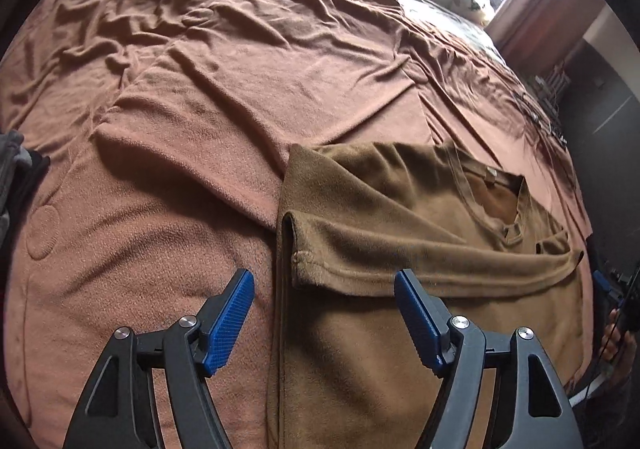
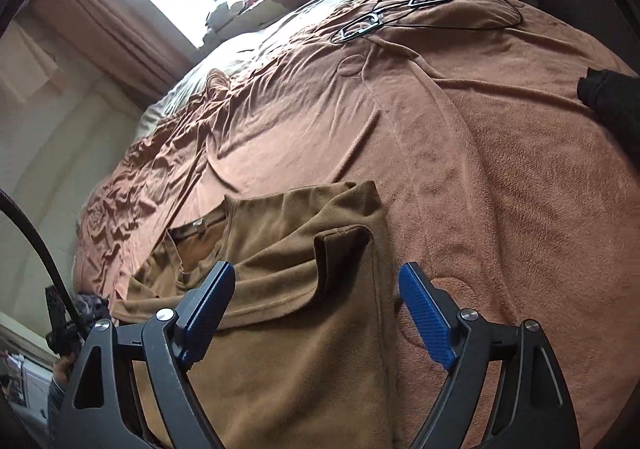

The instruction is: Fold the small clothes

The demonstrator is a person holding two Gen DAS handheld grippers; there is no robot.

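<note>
Both tongs (image 1: 324, 313) (image 2: 316, 305) gape, holding nothing, over a fuzzy brown folded shirt (image 1: 400, 233) (image 2: 304, 329).

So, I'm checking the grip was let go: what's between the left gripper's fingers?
In the left wrist view, the left gripper stands open over the folded brown shirt's sleeve hem and left edge, plus a strip of blanket. Neither pad touches cloth.
</note>
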